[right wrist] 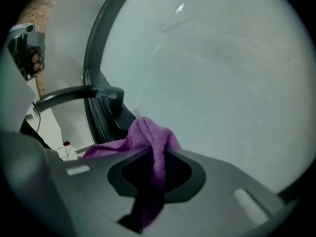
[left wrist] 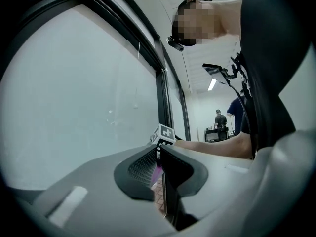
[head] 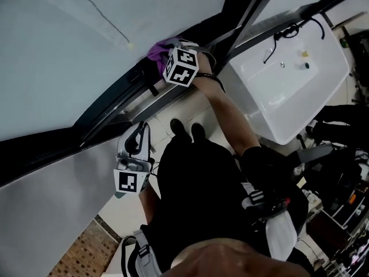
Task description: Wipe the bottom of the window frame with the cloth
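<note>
Well, with the right tool (right wrist: 157, 157) pinching the purple cloth (right wrist: 148, 132), press it flat along the window frame (head: 106, 115) and drag steadily; the left tool (left wrist: 159, 157) sits pressed together, empty.

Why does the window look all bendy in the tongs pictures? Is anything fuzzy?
Left gripper view: the wide lens bows the window frame into a curve, corners black. Right gripper view: same bend; the purple cloth turns fuzzy and dark nearest the lens. Head view: frame lines stay straight, pane bright.
</note>
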